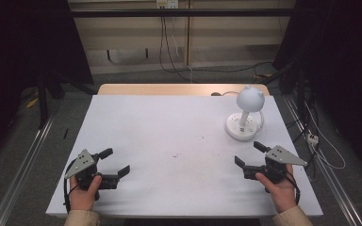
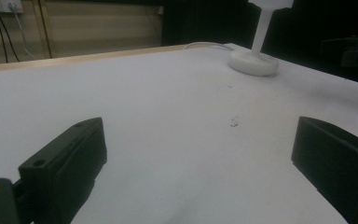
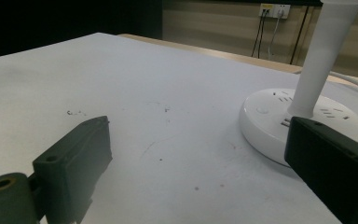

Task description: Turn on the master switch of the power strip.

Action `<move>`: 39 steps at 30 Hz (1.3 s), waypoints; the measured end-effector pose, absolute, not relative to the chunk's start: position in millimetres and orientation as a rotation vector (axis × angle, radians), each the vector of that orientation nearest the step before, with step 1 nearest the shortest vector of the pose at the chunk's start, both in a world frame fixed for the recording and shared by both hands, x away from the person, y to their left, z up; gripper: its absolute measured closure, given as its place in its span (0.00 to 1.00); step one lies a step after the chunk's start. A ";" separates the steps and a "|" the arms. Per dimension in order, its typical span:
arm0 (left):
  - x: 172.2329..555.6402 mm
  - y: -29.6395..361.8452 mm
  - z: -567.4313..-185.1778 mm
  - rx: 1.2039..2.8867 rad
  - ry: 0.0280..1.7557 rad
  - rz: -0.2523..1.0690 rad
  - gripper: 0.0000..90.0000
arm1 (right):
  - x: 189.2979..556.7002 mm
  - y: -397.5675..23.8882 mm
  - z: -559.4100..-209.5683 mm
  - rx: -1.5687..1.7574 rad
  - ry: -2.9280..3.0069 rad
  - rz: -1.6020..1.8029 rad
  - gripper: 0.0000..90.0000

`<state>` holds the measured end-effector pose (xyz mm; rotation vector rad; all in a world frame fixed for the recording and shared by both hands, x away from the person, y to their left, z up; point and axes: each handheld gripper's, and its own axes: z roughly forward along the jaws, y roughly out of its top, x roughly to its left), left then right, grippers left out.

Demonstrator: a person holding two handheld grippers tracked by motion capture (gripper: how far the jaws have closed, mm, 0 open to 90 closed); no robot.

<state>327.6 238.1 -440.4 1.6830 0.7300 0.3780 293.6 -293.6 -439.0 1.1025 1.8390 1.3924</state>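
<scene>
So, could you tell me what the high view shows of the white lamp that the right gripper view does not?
The high view takes in the whole white lamp: its round head with two small ears, and both hands with the left gripper and right gripper, jaws apart, resting on the table. The right gripper view looks close at the lamp's round base, where socket slots and a small button can be made out, with the stem cut off at the top. Both share the lamp's stem, base, cord and the white tabletop.

High view looks down; gripper views skim low — all share the lamp.
</scene>
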 end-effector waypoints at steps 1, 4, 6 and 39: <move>327.5 238.0 -439.9 1.682 0.730 0.382 0.03 | 294.1 -294.1 -438.6 1.101 1.841 1.389 0.07; 327.2 237.7 -439.6 1.684 0.730 0.382 0.03 | 296.1 -295.8 -437.2 1.099 1.843 1.386 0.07; 327.3 237.2 -439.8 1.683 0.727 0.378 0.03 | 298.3 -297.1 -436.8 1.104 1.842 1.384 0.07; 326.8 236.7 -438.2 1.681 0.724 0.379 0.03 | 328.3 -305.3 -434.1 1.170 1.833 1.336 0.21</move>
